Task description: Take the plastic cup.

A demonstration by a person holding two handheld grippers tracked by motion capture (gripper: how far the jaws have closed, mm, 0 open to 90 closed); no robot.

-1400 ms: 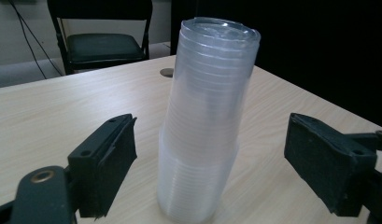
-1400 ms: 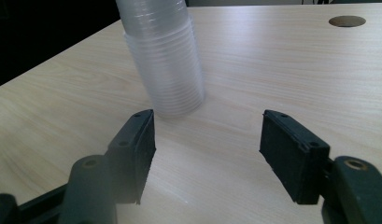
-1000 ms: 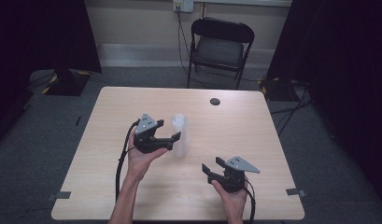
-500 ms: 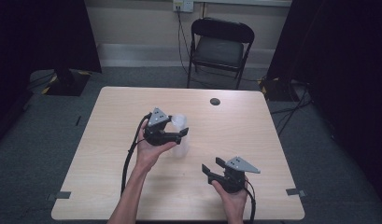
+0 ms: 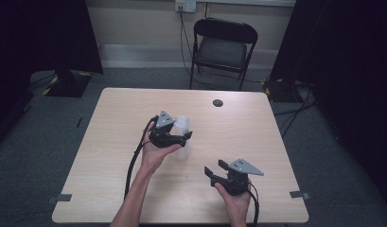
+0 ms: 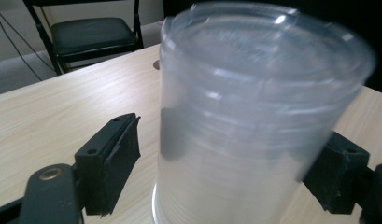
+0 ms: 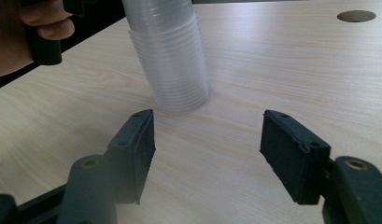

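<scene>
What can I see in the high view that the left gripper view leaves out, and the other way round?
High view: the whole table, both forearms, and the right gripper, held open near the front edge.

Left gripper view: close up, the clear cup stack turns out to be several nested cups. It stands between the jaws of the left gripper, with a gap beside one pad. Those jaws have just been opening a little.

Both: the stack, the left gripper, the wooden tabletop and the black folding chair behind.
</scene>
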